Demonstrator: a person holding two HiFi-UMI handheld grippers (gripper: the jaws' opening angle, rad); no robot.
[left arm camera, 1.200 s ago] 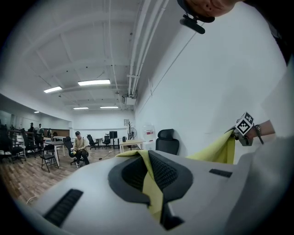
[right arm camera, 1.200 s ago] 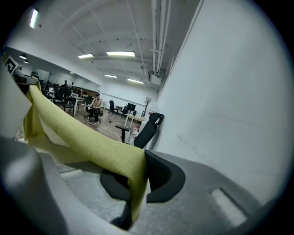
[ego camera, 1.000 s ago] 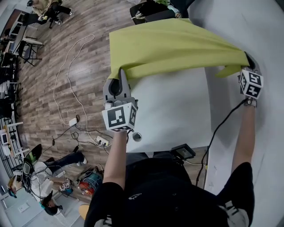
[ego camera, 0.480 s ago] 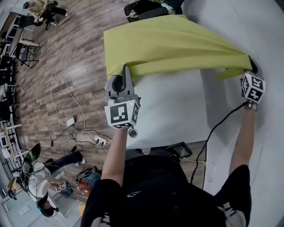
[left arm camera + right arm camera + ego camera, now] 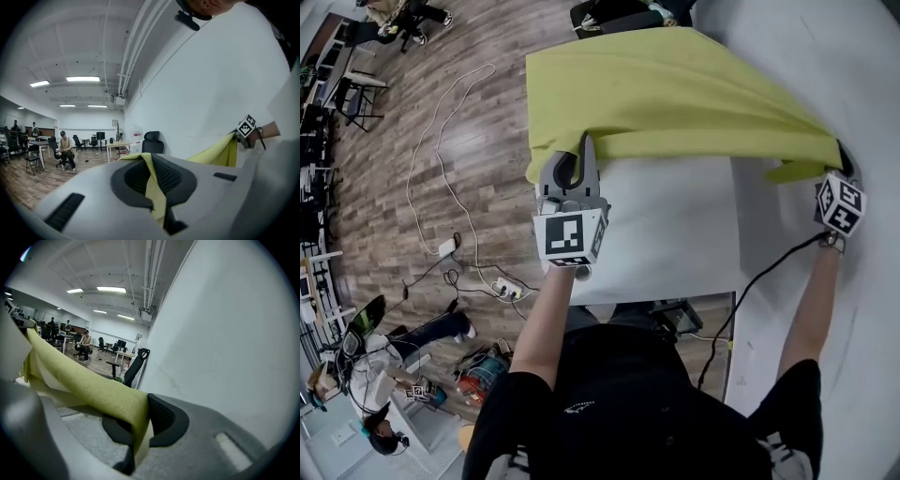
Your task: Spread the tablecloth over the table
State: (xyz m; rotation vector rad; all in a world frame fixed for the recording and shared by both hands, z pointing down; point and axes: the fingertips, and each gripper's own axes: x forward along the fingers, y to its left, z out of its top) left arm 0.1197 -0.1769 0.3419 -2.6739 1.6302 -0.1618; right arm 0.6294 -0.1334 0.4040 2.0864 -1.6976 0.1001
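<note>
Head view steeply downward, gripper views close-up, sharing tablecloth [image 5: 675, 94], perhaps chair [image 5: 152, 141]

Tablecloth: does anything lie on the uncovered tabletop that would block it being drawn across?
Nothing visible does: the uncovered stretch of table shows no objects, and the left gripper and right gripper each clamp the tablecloth.

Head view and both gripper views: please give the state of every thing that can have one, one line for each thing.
Tablecloth: partly spread, lying over the far part of the table, with its near edge lifted and held at both ends.
Table: near part bare, far part covered.
Left gripper: jaws shut on the cloth's near edge.
Right gripper: jaws shut on the cloth's near edge.
</note>
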